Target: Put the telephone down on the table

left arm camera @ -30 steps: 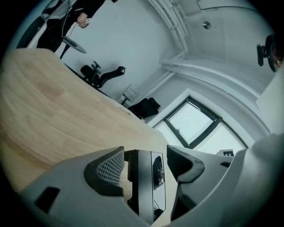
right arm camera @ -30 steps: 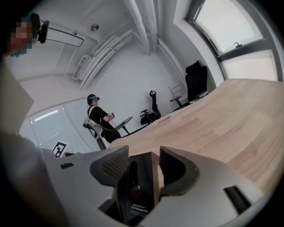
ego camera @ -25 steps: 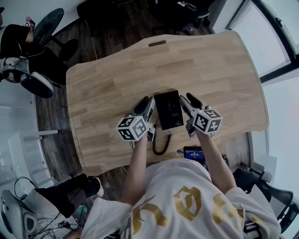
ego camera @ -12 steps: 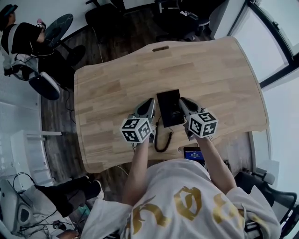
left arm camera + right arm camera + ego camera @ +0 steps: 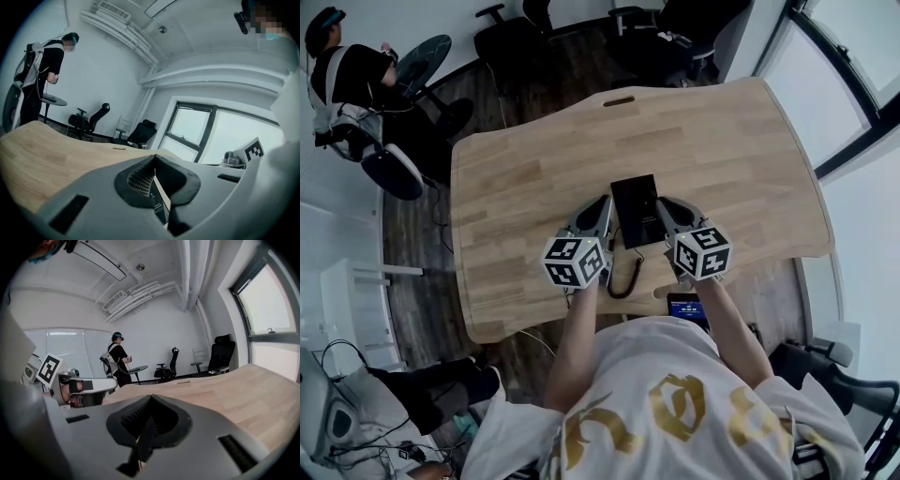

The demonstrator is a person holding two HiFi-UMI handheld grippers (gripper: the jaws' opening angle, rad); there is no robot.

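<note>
The black telephone [image 5: 636, 208] is a flat dark slab over the middle of the wooden table [image 5: 731, 150]. Its coiled cord [image 5: 623, 281] trails toward the front edge. My left gripper [image 5: 605, 210] is shut on its left edge and my right gripper [image 5: 667, 212] on its right edge. In the left gripper view a thin dark sliver with small print [image 5: 161, 202] is pinched between the pads of the left gripper [image 5: 154, 185]. In the right gripper view a dark wedge [image 5: 144, 440] sits between the shut jaws of the right gripper [image 5: 148, 426]. Whether the telephone rests on the wood or hangs just above it is unclear.
A small device with a blue screen [image 5: 687, 307] sits at the table's front edge by my right arm. Black office chairs [image 5: 511, 37] stand beyond the far edge. A person [image 5: 347, 66] stands by a round side table [image 5: 422, 54] at far left. Windows run along the right.
Both grippers stood open beside the telephone a second ago and have closed on its side edges. Both hands have risen a little since.
</note>
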